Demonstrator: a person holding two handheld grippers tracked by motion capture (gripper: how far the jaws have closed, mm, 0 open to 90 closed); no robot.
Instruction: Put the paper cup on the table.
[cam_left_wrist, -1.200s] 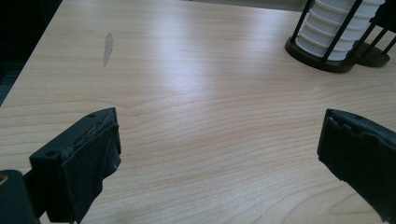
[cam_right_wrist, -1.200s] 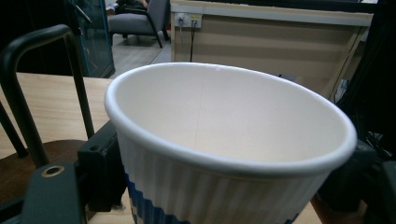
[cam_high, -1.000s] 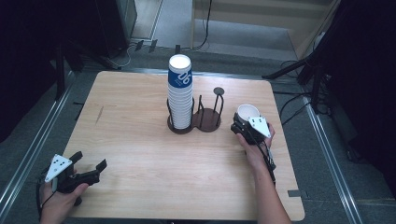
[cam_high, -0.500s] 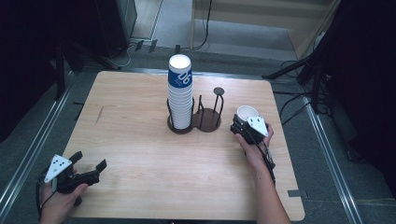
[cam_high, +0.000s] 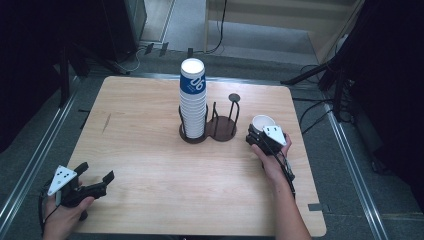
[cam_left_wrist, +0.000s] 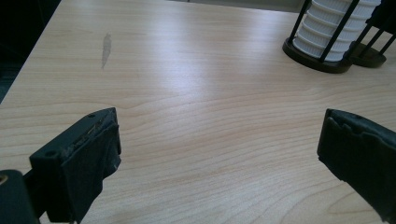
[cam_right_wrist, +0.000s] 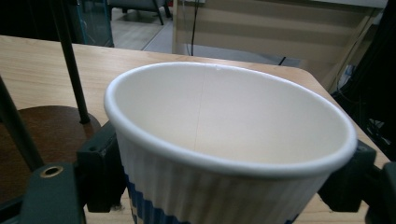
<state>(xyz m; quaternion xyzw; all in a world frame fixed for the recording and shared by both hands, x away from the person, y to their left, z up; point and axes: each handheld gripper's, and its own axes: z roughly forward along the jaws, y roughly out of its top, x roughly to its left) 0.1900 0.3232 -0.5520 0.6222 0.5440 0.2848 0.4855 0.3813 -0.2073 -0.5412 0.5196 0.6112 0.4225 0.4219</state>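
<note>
The paper cup (cam_right_wrist: 224, 154) stands upright on the counter (cam_high: 150, 150) just right of the wire cup rack (cam_high: 220, 125) — the right gripper (cam_high: 257, 134) clamps its ribbed wall from both sides. Well left of the rack and nearer the person, the left gripper (cam_high: 95, 172) hangs spread wide, grasping nothing.

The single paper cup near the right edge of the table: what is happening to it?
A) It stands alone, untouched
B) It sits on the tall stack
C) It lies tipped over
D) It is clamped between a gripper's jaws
D: the right gripper has a black jaw pressed against each side of the upright paper cup.
</note>
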